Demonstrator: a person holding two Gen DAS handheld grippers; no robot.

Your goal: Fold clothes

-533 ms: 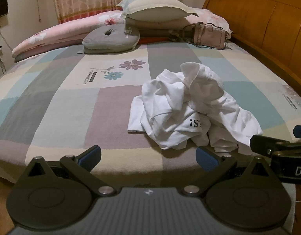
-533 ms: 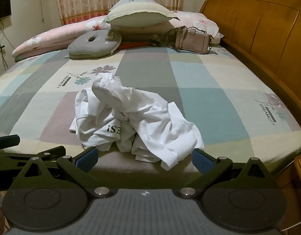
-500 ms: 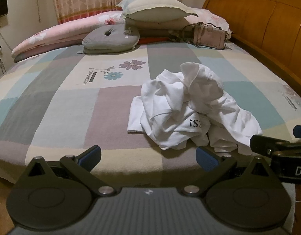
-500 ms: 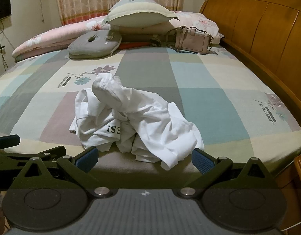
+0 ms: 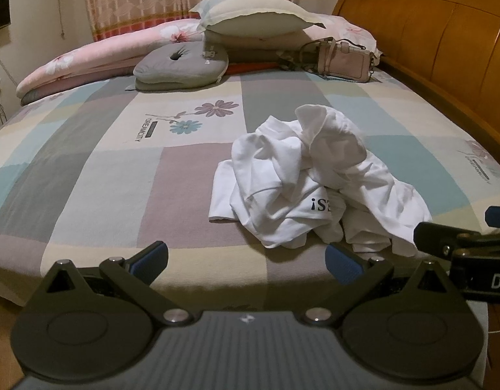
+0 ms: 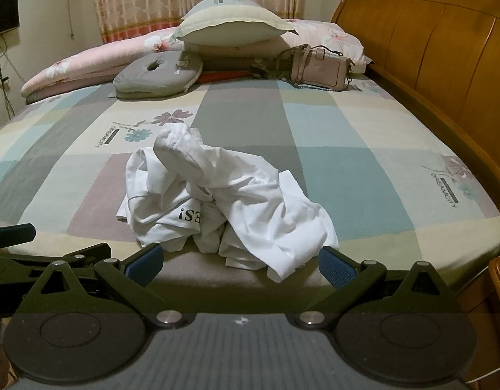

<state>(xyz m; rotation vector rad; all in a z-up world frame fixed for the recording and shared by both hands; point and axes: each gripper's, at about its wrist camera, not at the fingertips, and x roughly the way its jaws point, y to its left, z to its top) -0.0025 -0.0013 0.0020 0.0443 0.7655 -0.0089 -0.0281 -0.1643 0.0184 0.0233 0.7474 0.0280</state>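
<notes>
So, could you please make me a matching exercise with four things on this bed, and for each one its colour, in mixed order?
Things:
1. crumpled shirt
2. handbag
3. round cushion
4. headboard

Colours:
A. grey
B. orange-brown wood
C. white
D. pale pink

Pairs: 1-C, 2-D, 3-A, 4-B
</notes>
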